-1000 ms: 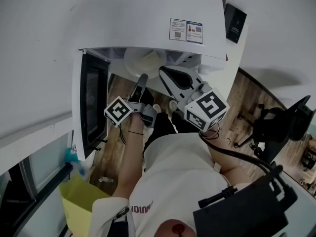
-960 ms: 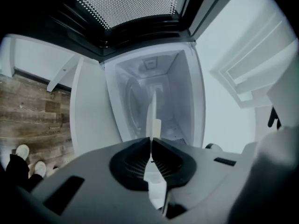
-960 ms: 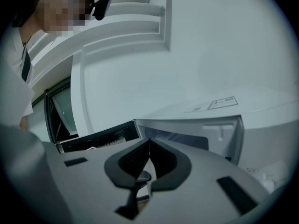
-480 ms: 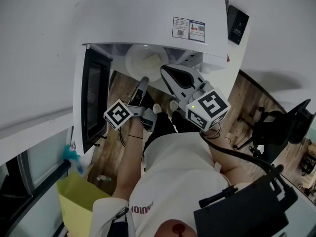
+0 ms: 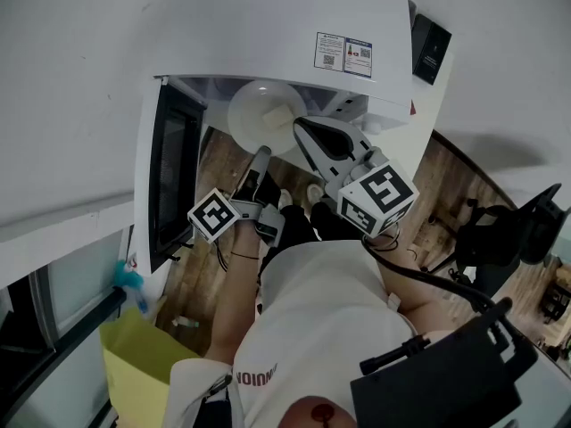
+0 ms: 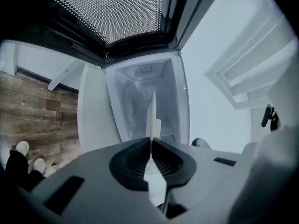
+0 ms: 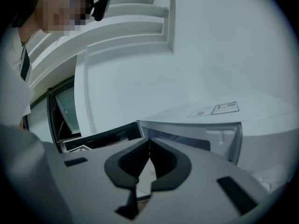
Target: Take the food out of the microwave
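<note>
The white microwave (image 5: 268, 34) stands with its door (image 5: 169, 185) swung open to the left. A white plate (image 5: 254, 114) with a pale piece of food (image 5: 278, 112) on it sticks out of the cavity mouth. My left gripper (image 5: 260, 156) is shut on the plate's near rim. In the left gripper view the plate (image 6: 152, 111) shows edge-on between the shut jaws of that gripper (image 6: 151, 141), in front of the cavity (image 6: 140, 92). My right gripper (image 5: 299, 125) is shut on the plate's right rim. A sliver of plate (image 7: 145, 178) shows under the shut right gripper (image 7: 149, 143).
A yellow bag (image 5: 147, 364) hangs at the lower left under the door. Black equipment (image 5: 508, 230) stands on the wooden floor at the right. A black box (image 5: 431, 38) is mounted on the wall beside the microwave. The person's shoes (image 6: 21, 148) show on the floor.
The plate now shows farther out of the microwave's mouth. My left gripper has drawn back a little with it; the right gripper has kept its place.
</note>
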`<state>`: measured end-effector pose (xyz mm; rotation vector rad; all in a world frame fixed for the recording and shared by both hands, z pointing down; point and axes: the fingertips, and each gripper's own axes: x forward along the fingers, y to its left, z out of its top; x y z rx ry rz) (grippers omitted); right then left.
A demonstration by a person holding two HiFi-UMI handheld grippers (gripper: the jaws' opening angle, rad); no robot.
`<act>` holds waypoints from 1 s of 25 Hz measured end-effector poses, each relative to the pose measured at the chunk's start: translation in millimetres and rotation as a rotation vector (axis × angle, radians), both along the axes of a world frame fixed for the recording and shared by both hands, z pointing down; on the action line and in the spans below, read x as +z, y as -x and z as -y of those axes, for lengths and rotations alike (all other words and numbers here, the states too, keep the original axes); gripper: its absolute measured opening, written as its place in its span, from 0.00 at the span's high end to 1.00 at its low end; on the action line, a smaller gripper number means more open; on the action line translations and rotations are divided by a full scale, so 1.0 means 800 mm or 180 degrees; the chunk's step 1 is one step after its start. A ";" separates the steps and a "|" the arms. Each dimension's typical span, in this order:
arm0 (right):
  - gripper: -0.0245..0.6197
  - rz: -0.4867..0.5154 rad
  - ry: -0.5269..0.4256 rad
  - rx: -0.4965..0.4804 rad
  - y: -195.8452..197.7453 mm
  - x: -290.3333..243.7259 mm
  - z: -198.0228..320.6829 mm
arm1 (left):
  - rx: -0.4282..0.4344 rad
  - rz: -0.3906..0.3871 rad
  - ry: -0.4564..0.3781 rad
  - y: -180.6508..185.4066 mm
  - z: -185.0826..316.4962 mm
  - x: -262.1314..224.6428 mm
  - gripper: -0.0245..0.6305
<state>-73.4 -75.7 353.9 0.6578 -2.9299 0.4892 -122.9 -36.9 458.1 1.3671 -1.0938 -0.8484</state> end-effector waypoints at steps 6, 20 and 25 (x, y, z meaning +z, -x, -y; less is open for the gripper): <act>0.93 -0.0017 0.0005 -0.0001 -0.001 0.001 -0.001 | -0.0025 -0.0035 -0.0016 -0.003 -0.008 -0.006 0.93; 0.93 0.0014 -0.0057 -0.0032 0.003 -0.008 0.002 | 0.0019 -0.0060 -0.0039 -0.010 -0.018 -0.019 0.93; 0.93 0.0017 -0.0067 -0.0010 0.000 -0.010 0.004 | 0.0056 -0.0066 -0.0057 -0.013 -0.022 -0.022 0.93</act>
